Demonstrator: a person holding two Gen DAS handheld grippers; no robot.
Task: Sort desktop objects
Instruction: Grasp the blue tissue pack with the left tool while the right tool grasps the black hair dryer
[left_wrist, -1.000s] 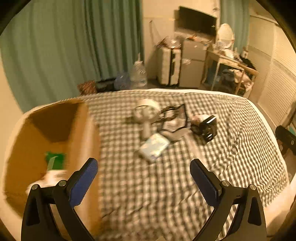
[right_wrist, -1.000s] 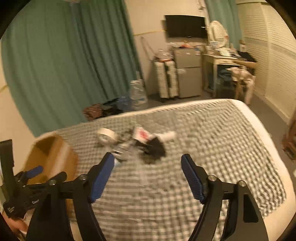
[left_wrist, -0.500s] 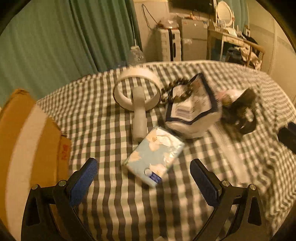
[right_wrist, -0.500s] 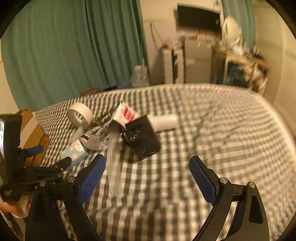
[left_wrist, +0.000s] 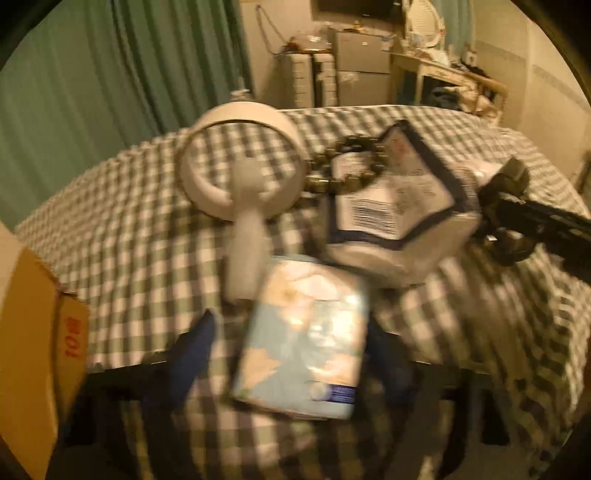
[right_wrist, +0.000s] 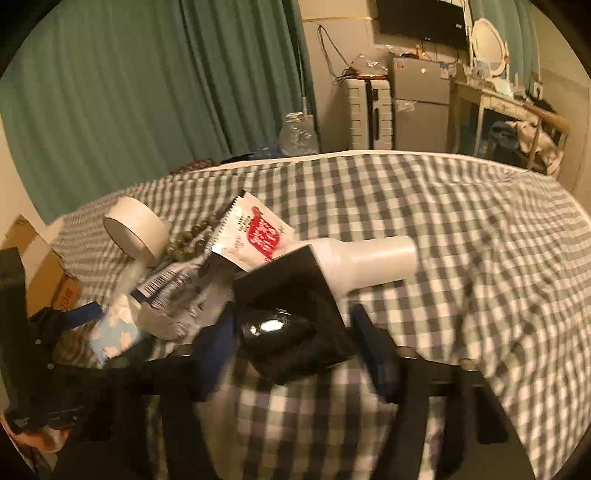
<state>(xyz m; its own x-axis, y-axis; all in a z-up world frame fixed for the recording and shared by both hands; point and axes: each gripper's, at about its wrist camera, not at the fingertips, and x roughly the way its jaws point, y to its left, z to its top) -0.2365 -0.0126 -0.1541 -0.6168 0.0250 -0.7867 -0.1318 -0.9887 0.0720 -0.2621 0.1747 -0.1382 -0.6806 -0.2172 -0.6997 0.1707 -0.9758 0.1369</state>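
Observation:
A light blue flowered tissue pack (left_wrist: 299, 343) lies on the checked bedspread (left_wrist: 140, 266), between the fingers of my left gripper (left_wrist: 295, 350). Its jaws are closing, and a gap still shows at the left pad. My right gripper (right_wrist: 295, 349) straddles a black case with a glossy black oval (right_wrist: 284, 314) on top. Its jaws are closing too, with the pads close beside the case. The picture is too blurred to show pressing. Behind lie a white ring fan (left_wrist: 240, 173), a bead bracelet (left_wrist: 347, 166), a snack packet (left_wrist: 391, 206) and a white bottle (right_wrist: 365, 266).
An open cardboard box (left_wrist: 29, 343) stands at the left edge of the bed. A red-and-white packet (right_wrist: 258, 232) leans on the pile. The bedspread (right_wrist: 461, 206) stretches bare to the right. Beyond the bed are green curtains, suitcases, a small fridge and a desk.
Both grippers came down and forward to the pile. Their jaws narrowed from wide open. The tissue pack now sits between the left fingers and the black case between the right ones.

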